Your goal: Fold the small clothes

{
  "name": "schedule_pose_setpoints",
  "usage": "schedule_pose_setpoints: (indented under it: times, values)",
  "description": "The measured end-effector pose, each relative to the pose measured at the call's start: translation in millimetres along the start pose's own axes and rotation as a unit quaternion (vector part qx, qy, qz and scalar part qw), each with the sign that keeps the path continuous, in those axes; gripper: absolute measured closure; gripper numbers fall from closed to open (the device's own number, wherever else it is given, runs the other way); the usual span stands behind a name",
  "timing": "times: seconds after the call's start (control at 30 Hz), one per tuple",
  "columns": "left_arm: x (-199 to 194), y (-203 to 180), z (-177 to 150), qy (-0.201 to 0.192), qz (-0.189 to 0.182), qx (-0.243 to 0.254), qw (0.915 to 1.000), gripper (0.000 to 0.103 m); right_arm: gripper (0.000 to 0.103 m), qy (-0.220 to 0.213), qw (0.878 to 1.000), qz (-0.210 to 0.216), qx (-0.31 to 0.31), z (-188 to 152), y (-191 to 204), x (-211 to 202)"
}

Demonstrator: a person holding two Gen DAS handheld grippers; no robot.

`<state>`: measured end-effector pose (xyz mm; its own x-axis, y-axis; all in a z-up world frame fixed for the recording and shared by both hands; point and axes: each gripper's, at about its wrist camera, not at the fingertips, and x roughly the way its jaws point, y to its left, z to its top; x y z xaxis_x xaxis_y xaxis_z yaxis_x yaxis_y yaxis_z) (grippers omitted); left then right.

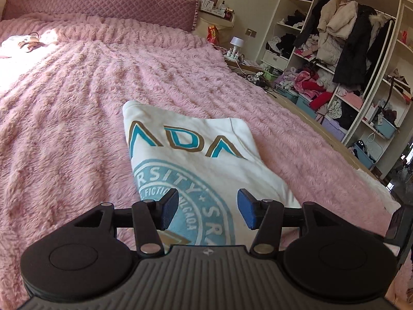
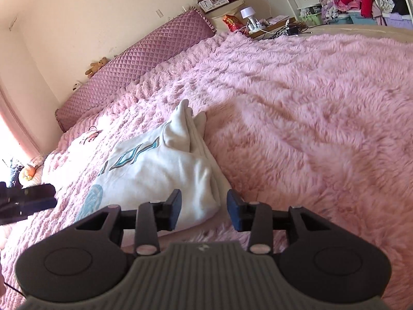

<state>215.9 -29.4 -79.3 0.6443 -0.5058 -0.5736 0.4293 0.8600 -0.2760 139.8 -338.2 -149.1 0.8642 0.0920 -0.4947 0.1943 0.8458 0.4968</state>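
Note:
A white garment (image 1: 196, 160) with teal and gold letters and a round teal seal lies folded on the pink fluffy bedspread (image 1: 77, 108). My left gripper (image 1: 207, 210) is open and empty, just above the garment's near end. In the right wrist view the same garment (image 2: 160, 170) lies with its folded edge and a bunched sleeve toward the right. My right gripper (image 2: 204, 210) is open and empty, hovering at the garment's near right corner. The left gripper's dark body (image 2: 25, 201) shows at the left edge of that view.
A quilted purple headboard (image 1: 103, 2) stands at the far end of the bed. A nightstand with a small lamp (image 1: 236, 45) and cables is beside it. An open wardrobe (image 1: 348, 51) full of clothes fills the right. Other cloth (image 1: 20, 42) lies far left near the pillows.

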Motion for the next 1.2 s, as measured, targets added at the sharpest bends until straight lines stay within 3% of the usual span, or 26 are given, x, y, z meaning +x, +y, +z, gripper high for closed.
schedule_pose_setpoints:
  times: [0.17, 0.3, 0.33, 0.4, 0.53, 0.6, 0.67, 0.77, 1.03, 1.2]
  values:
    - [-12, 3, -36, 0.026, 0.035, 0.037, 0.9984, 0.039, 0.067, 0.025, 0.999, 0.018, 0.028, 4, 0, 5]
    - [-8, 5, -47, 0.031, 0.023, 0.045, 0.9982, 0.039, 0.068, 0.039, 0.997, 0.017, 0.07, 5, -3, 12]
    - [-7, 6, -51, 0.034, 0.017, 0.046, 0.9982, 0.039, 0.07, 0.041, 0.996, 0.016, 0.077, 6, -4, 12]
    - [-3, 4, -56, 0.035, 0.026, 0.055, 0.9975, 0.039, 0.092, 0.04, 0.997, 0.001, 0.066, 8, 0, 11]
    - [5, 3, -58, 0.036, 0.04, 0.057, 0.9969, 0.039, 0.098, 0.036, 0.999, -0.007, 0.037, 10, 8, 7]
    - [10, 6, -60, 0.039, 0.043, 0.049, 0.9971, 0.043, 0.098, 0.033, 0.999, -0.008, 0.019, 12, 13, 5]
    - [16, 9, -61, 0.051, 0.037, 0.039, 0.9973, 0.066, 0.099, 0.028, 1.0, -0.012, 0.003, 13, 19, 4]
    - [17, 8, -64, 0.047, 0.031, 0.033, 0.9979, 0.081, 0.099, 0.023, 0.999, -0.026, -0.03, 17, 28, 2]
    - [16, -3, -61, 0.045, 0.053, 0.037, 0.9969, 0.084, 0.101, 0.002, 0.997, -0.04, -0.071, 30, 38, -12]
    - [14, -10, -56, 0.044, 0.049, 0.042, 0.997, 0.084, 0.101, -0.048, 0.993, -0.048, -0.093, 40, 45, -33]
